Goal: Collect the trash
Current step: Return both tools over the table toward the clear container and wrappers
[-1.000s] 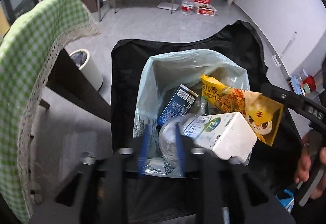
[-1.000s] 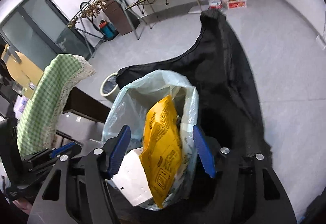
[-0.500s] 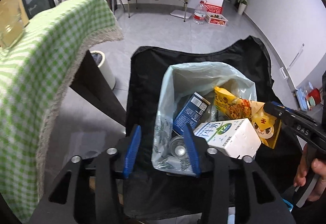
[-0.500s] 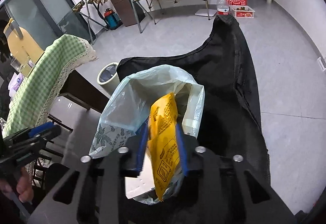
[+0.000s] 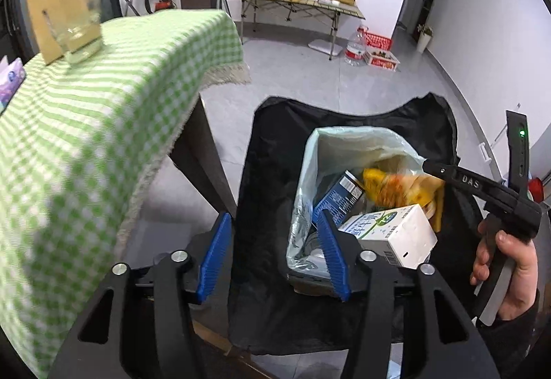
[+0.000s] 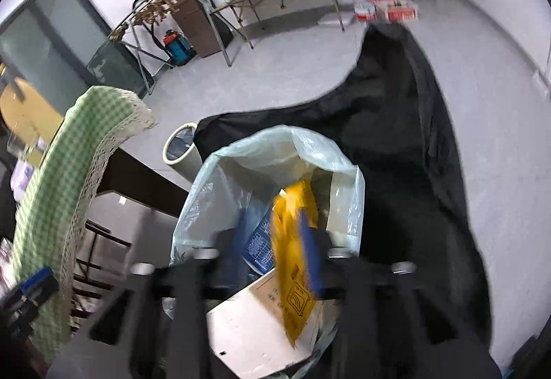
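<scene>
A pale blue plastic trash bag [image 5: 344, 144] [image 6: 275, 144] stands open on black fabric [image 5: 275, 137]. Inside lie a white milk carton [image 5: 389, 231] [image 6: 248, 320], a dark blue box [image 5: 337, 196] [image 6: 258, 241] and a yellow snack bag [image 5: 396, 186] [image 6: 292, 241], which is blurred. My left gripper [image 5: 273, 258] hangs at the bag's near left rim, its jaws opening, nothing gripped. My right gripper [image 6: 275, 246] is over the bag's mouth with its jaws opening. The snack bag is between its pads, loose against the right one.
A table under a green checked cloth [image 5: 103, 103] fills the left, with a glass [image 5: 75, 27] on it. A small white bin [image 6: 179, 151] stands on the floor behind the bag. A person's hand [image 5: 506, 275] holds the right gripper's handle. A folding table [image 5: 292, 0] stands by the far wall.
The left gripper rose and drew back while its jaws spread. The right gripper pinched the yellow snack bag half a second ago; its jaws have since parted, and the snack bag sits deeper in the trash bag.
</scene>
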Demonstrator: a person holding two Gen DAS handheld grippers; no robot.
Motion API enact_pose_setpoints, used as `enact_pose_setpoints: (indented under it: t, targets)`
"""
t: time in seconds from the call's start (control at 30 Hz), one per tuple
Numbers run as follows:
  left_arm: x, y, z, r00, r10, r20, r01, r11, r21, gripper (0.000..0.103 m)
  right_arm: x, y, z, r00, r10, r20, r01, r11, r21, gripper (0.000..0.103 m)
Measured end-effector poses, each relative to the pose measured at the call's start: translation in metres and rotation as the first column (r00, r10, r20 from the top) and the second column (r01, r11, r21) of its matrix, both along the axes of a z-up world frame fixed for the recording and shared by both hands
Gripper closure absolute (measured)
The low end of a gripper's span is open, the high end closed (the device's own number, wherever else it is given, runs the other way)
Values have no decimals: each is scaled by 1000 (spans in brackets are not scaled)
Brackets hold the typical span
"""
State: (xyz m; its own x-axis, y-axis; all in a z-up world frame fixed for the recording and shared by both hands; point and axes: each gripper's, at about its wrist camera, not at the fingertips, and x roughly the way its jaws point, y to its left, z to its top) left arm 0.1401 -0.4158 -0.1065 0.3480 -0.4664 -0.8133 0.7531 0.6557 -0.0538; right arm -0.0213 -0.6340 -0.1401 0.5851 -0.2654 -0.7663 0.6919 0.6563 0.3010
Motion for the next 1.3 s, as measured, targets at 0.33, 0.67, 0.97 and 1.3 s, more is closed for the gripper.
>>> enact_pose_setpoints:
  t: [0.33, 0.67, 0.97, 1.3]
  targets:
    - [-11, 44, 66, 991, 44, 125, -29, 992, -125, 19, 1, 41, 70, 997, 71, 14, -67, 975, -212, 41]
    - [-28, 127, 131, 948, 152, 280, -89, 970, -226, 11, 29, 93, 124, 974, 205, 101, -166, 939, -301, 37]
    - [-11, 253, 167, 875, 408, 262, -318, 891, -324, 8, 62, 178, 170, 881, 440, 174, -343, 848, -404, 33]
    - [-3, 403, 164, 700, 690, 187, -587, 704, -399, 8, 99, 269, 193, 766, 623, 163, -496, 732, -467, 31]
